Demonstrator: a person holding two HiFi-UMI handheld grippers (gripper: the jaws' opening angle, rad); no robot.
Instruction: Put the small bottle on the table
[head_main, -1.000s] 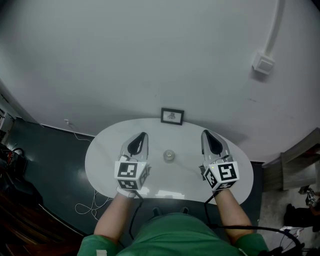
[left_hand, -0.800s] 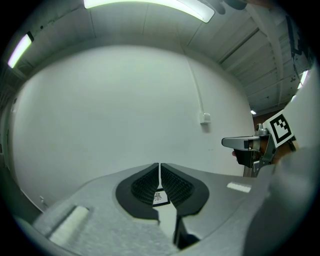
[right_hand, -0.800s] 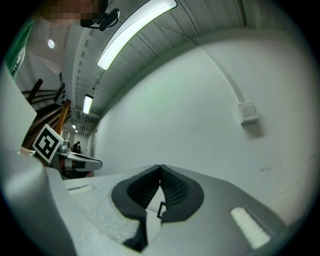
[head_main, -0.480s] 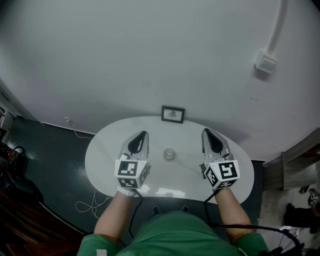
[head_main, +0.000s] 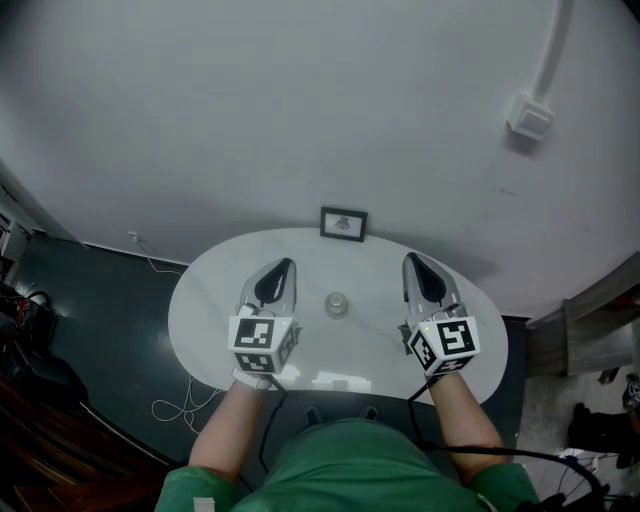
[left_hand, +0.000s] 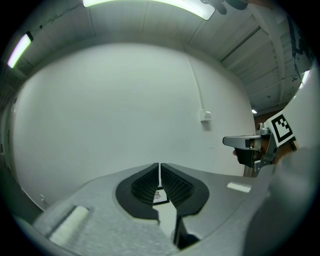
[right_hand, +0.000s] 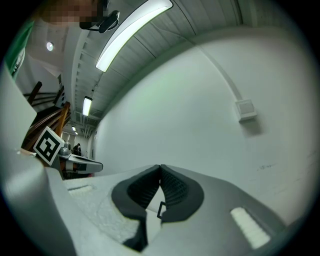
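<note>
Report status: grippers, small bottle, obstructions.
Left gripper shut, empty. Right gripper shut, empty. Small bottle sits on the table between them, untouched. Nothing blocking; picture frame at far edge.

A white oval table (head_main: 200, 325) is standing on a dark floor (head_main: 100, 310), its far edge sitting close to a pale wall (head_main: 300, 110). A small bottle (head_main: 337, 305) is resting near the table's middle. A dark picture frame (head_main: 344, 224) is standing at the far edge, apart from the bottle. A white cable (head_main: 165, 410) is lying on the floor at the left
</note>
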